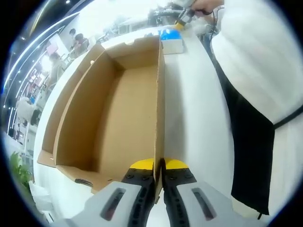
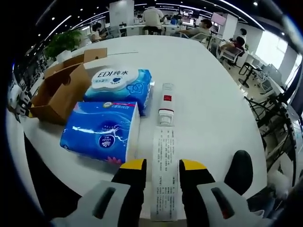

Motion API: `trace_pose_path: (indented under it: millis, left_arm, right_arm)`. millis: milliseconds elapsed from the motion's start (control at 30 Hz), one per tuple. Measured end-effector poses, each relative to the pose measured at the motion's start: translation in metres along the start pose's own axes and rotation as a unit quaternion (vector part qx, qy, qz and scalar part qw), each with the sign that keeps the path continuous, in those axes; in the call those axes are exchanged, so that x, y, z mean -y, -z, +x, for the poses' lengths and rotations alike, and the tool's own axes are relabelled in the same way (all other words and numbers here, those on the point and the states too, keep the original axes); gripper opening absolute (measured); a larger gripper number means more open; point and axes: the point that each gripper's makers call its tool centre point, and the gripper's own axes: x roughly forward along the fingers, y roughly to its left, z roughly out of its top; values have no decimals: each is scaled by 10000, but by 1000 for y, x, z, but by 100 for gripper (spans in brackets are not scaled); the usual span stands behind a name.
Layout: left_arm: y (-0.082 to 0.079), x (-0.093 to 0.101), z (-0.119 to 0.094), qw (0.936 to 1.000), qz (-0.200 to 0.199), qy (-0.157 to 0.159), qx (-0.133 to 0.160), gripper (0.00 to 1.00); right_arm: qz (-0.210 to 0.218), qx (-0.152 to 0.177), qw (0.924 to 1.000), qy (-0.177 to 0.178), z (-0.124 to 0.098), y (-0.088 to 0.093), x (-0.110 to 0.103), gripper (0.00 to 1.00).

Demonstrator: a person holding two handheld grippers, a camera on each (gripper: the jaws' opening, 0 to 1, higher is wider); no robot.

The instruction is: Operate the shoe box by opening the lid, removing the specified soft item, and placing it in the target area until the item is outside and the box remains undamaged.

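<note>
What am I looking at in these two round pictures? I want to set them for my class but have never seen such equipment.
A person holds a two-jawed claw in each hand, and a fisheye camera rides on each claw, looking forward along its jaws.

In the left gripper view, the left claw is shut on the upright side wall of an open cardboard shoe box, whose inside looks empty. The person's white sleeve shows beside it.

In the right gripper view, the right claw is open, its jaws either side of a long white tube lying on the white table. Beside it lie a blue tissue pack and a wet-wipes pack, with the box behind them.
</note>
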Motion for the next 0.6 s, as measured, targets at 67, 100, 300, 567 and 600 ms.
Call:
trace_pose_path:
  millis: [67,100,300,567,600]
  left_arm:
    - [0,0,0,10000,1,0,-1,4]
    - [0,0,0,10000,-6,5,-4,4]
    - [1,0,1,10000,22,-20,-60,4]
    - [1,1,1,9996,259,26,-73,4]
    - [2,1,1,9997,247,12,-77,4]
  right_arm:
    - [54,44,10000,-17,0,-3,0,35]
    - [71,58,10000,-20,-4,-7,0,36]
    - [79,154,9998,141,-9,-28,11,37]
    - [287,337,9989,146,-10,-61,23,36]
    - [317,336,9988,140,-10,-63,24,35]
